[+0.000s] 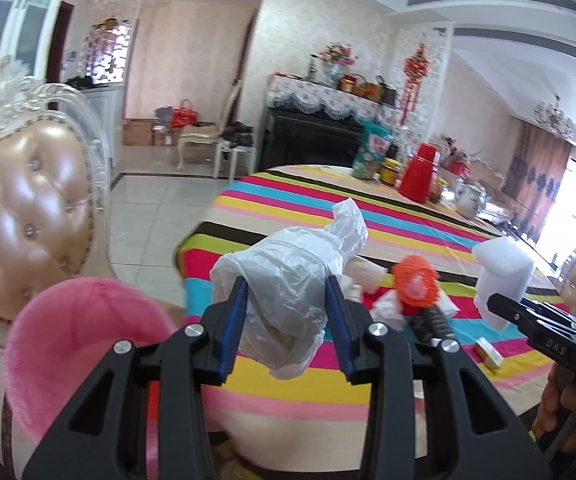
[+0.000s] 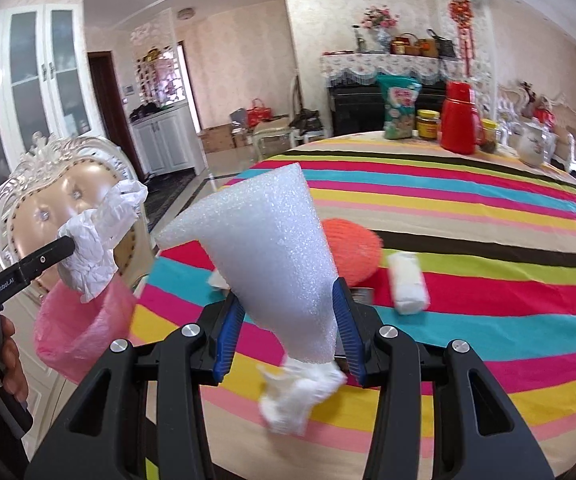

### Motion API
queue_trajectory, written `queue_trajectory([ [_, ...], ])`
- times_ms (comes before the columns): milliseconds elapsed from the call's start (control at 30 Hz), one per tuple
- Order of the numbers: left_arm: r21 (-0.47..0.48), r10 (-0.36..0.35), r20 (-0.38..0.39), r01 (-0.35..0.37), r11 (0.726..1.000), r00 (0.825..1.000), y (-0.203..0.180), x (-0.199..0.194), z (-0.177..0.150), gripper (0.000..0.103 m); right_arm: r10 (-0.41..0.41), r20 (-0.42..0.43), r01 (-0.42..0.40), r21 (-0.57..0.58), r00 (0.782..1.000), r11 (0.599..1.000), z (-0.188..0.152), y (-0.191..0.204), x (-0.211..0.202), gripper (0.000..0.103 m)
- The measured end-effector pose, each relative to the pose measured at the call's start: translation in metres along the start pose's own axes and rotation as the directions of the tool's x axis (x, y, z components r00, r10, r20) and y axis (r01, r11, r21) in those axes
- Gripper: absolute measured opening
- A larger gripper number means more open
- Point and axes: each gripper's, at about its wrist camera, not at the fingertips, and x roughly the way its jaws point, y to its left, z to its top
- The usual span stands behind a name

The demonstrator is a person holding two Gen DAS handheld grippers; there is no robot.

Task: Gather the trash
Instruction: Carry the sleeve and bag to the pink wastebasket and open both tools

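A: Where was the trash?
B: A crumpled plastic bag sat clamped in the left gripper's jaws; a foam piece in the right gripper's.
A: Which step?
B: Carrying, seemingly. The pink bin lay left of the jaws; next, release over it. More scraps remained ahead on the bench.

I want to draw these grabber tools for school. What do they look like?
Each is a black plastic tool with two fingers. The left gripper and right gripper both have ridged blue pads on the inner faces, round silver bolts at the joints, and triangular cut-outs in the black arms. White lettering runs along their sides. A bare hand holds a black handle; no sleeve shows.
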Motion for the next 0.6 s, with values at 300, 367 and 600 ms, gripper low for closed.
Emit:
queue_trajectory([
  [300,-0.069,0.117,0.024,-0.115,0.991,0.993,0.072,-0.028,0.000,0.038,0.098,-0.038,-0.101,-0.076,0.994,0.992,0.009,0.066,0.026,0.043],
  [367,-0.082,0.136,0.024,-0.133,0.988,0.990,0.084,-0.034,-0.001,0.038,0.118,-0.046,-0.121,-0.091,0.992,0.988,0.010,0.080,0.033,0.043],
  [600,-0.112,0.211,0.022,-0.207,0.972,0.977,0.120,-0.050,-0.006,0.038,0.182,-0.084,-0.192,-0.123,0.980,0.974,0.012,0.128,0.053,0.043],
])
